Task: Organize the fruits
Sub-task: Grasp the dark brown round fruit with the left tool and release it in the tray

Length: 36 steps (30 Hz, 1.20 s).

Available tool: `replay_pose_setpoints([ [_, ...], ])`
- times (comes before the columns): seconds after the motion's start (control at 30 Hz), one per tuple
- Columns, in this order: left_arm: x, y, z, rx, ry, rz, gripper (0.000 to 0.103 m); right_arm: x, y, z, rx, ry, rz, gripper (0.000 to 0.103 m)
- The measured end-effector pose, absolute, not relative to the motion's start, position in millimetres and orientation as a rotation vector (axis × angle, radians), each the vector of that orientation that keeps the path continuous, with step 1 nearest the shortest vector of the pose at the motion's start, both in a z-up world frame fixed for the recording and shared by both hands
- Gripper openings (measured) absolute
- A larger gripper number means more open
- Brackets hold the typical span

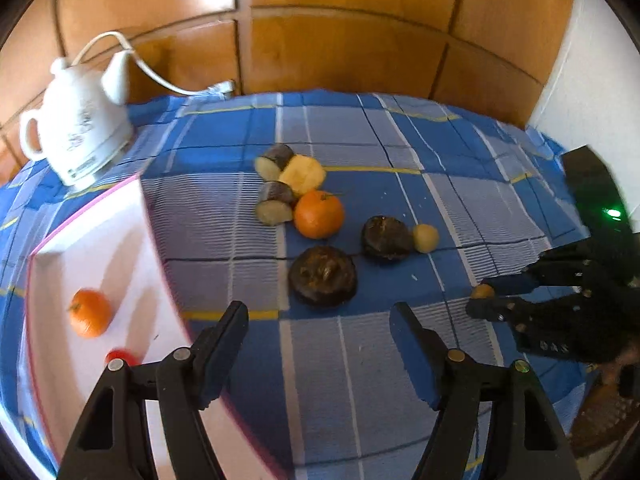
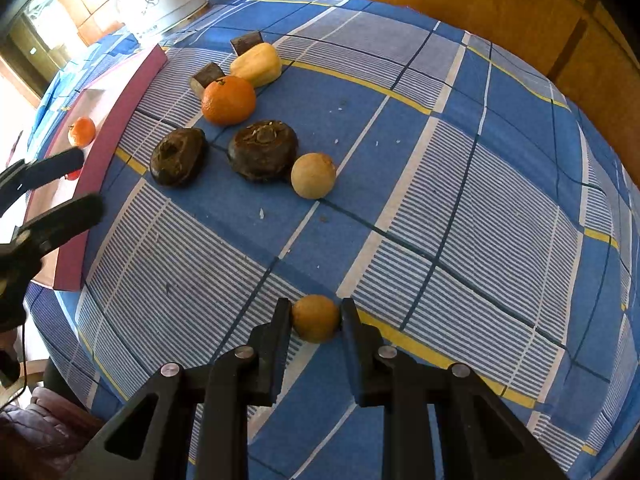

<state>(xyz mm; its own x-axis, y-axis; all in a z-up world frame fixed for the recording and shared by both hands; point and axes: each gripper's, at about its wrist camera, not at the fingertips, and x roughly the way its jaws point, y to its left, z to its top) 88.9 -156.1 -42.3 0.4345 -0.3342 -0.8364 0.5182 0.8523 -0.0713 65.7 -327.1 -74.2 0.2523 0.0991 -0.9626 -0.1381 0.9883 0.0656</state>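
1. The right claw (image 2: 316,316) pinches a small tan-yellow fruit (image 2: 315,318) between its two fingers, right down at the checked blue cloth (image 2: 460,208) covering the worktop.
2. The left claw (image 1: 318,314) stands spread with nothing between its fingers, hanging over the cloth at the edge of the white tray (image 1: 132,240).
3. The tray, pink-rimmed, lies at the left side of the worktop and holds a small orange (image 1: 89,313) and a red fruit (image 1: 118,357) partly hidden behind the left claw's finger.
4. On the cloth, well apart from the pinched fruit, a loose cluster remains: a larger orange (image 2: 228,100), two dark wrinkled round fruits (image 2: 179,156) (image 2: 263,150), and a second tan round fruit (image 2: 313,176) touching the nearer dark one.
5. Behind the orange lie a pale yellow piece (image 2: 256,65) and two dark-skinned cut chunks (image 2: 206,76) (image 2: 246,43), close together.
6. A white kettle (image 1: 76,132) with its cord stands at the far left corner of the worktop, just beyond the tray, against wooden panelling (image 1: 352,48).
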Motion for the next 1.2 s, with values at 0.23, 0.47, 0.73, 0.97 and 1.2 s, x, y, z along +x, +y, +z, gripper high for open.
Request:
replay_pose_setpoints([
  [0.23, 118, -175, -64, 0.258, 1.054, -0.512, 0.074, 65, -330, -75, -0.034, 1.308, 0.165, 0.025],
  [0.47, 127, -185, -81, 0.241, 1.091, -0.548, 0.049, 67, -324, -77, -0.051, 1.31, 0.161, 0.025],
  [0.73, 100, -160, -70, 0.129, 1.056, -0.575, 0.049, 65, -317, -79, -0.076, 1.303, 0.162, 0.025],
  [0.97, 65, -125, -42, 0.032, 0.981, -0.588, 0.049, 63, -315, -81, -0.077, 1.298, 0.159, 0.025],
  [1.2, 55, -58, -20, -0.08, 0.921, -0.451, 0.049, 58, -312, -83, -0.104, 1.283, 0.156, 0.025],
])
